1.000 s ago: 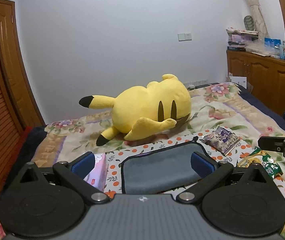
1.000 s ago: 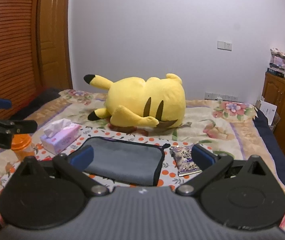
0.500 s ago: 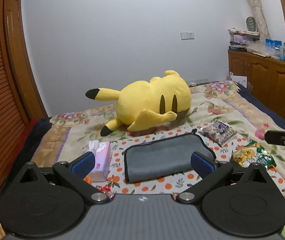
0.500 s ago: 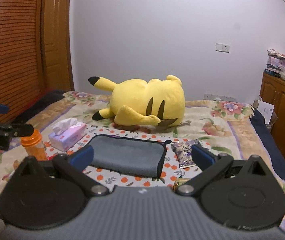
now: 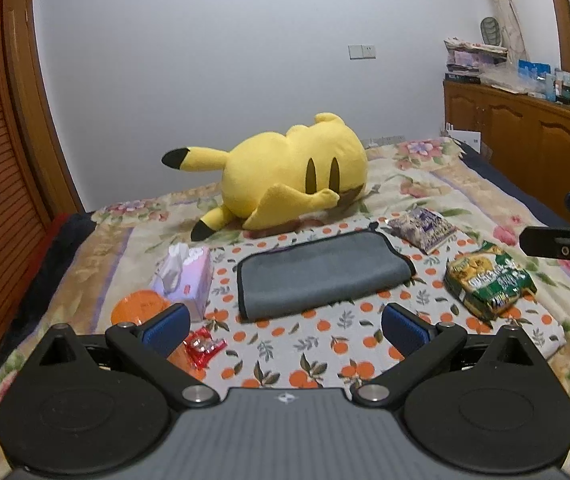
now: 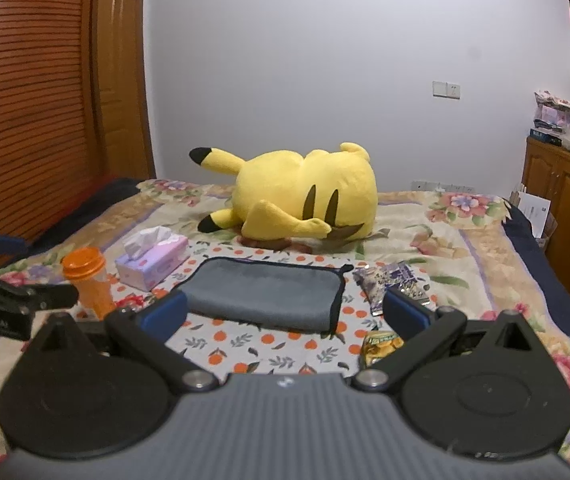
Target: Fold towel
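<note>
The grey folded towel with black piping (image 5: pixel 321 270) (image 6: pixel 265 292) lies flat on an orange-print white cloth (image 5: pixel 325 344) spread over the floral bedspread (image 5: pixel 425 176). Left of the towel sits a lilac tissue box (image 5: pixel 187 276) (image 6: pixel 153 260), with an orange-capped bottle (image 6: pixel 87 280) beyond it. Right of the towel lie a purple snack packet (image 5: pixel 423 228) and, nearer the camera, a green snack bag (image 5: pixel 489 280). Behind the towel a yellow plush toy (image 5: pixel 289 172) (image 6: pixel 301 196) lies on its side. Near the towel's front-left corner rests a red wrapper (image 5: pixel 203 346). The left gripper (image 5: pixel 283 324) and the right gripper (image 6: pixel 285 312) hover in front of the towel, both spread wide, gripping nothing.
</note>
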The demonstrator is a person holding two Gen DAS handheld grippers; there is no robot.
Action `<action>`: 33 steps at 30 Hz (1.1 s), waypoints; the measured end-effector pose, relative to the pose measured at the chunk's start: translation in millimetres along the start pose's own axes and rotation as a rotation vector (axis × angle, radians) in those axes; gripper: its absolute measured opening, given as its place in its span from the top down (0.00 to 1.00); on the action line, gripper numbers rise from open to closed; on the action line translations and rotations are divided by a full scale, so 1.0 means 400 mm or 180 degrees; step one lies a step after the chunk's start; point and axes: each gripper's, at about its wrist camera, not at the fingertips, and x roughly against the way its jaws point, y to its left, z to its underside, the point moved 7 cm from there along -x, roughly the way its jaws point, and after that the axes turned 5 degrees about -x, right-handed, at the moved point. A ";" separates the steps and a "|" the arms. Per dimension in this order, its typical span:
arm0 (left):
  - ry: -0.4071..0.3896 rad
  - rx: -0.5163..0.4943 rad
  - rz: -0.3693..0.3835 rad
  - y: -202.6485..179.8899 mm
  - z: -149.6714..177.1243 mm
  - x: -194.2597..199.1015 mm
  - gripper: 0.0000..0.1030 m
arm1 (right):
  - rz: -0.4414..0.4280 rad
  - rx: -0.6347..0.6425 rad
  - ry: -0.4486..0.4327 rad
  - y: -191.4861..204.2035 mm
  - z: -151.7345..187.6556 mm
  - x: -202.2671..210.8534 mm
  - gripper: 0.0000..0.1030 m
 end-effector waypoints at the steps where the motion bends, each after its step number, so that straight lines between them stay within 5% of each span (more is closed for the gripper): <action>1: 0.0012 0.0010 0.0013 -0.002 0.007 0.001 0.00 | -0.0005 -0.0008 0.0004 0.002 0.005 0.003 0.00; 33: 0.0339 0.0188 0.0157 -0.050 0.209 0.000 0.00 | 0.0024 -0.0186 0.0272 0.028 0.177 0.026 0.00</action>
